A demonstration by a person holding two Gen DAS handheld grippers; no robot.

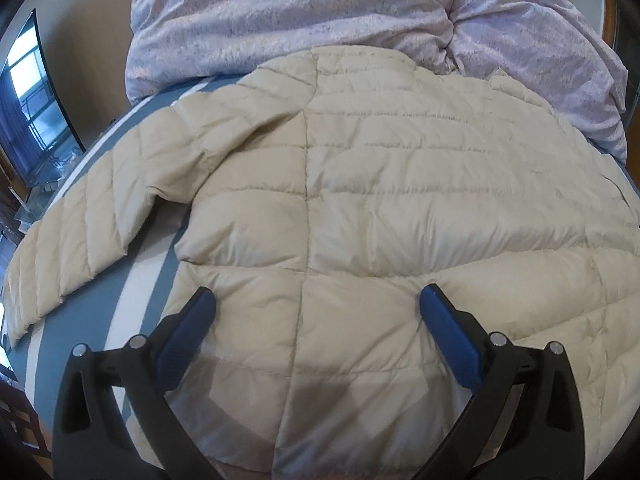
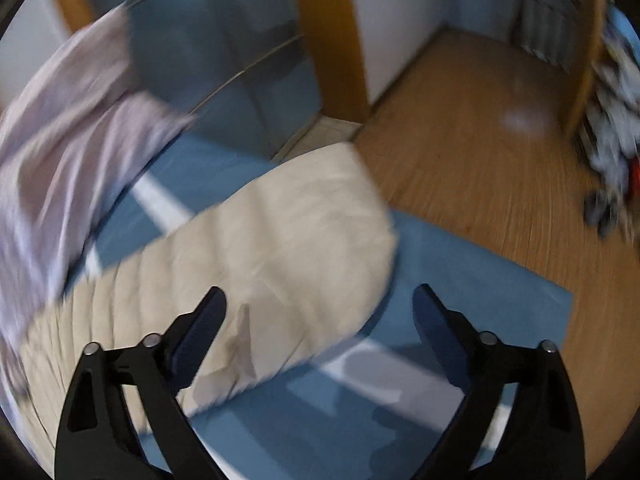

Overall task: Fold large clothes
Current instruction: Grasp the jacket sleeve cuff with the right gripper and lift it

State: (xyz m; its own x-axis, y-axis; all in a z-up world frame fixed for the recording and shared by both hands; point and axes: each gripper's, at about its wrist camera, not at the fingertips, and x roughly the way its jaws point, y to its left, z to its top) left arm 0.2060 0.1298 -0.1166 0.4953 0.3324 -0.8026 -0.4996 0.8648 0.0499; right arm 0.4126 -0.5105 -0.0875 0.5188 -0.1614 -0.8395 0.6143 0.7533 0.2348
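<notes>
A cream quilted puffer jacket (image 1: 380, 184) lies spread flat on the blue, white-striped bed sheet (image 1: 140, 304), its sleeve (image 1: 80, 240) stretched out toward the left. My left gripper (image 1: 316, 304) hovers open over the jacket's near hem, its blue fingers wide apart with nothing held. In the blurred right wrist view, the jacket's other sleeve (image 2: 288, 240) lies across the sheet (image 2: 460, 272) near the bed's corner. My right gripper (image 2: 320, 300) stands open just above that sleeve's end, with nothing pinched between its fingers.
A crumpled lilac duvet (image 1: 320, 20) is piled at the head of the bed, behind the jacket. A television (image 1: 36, 100) stands at the left. Wooden floor (image 2: 500, 140) lies past the bed's corner, with a door frame (image 2: 328, 40) and a cluttered shelf (image 2: 616, 120) beyond.
</notes>
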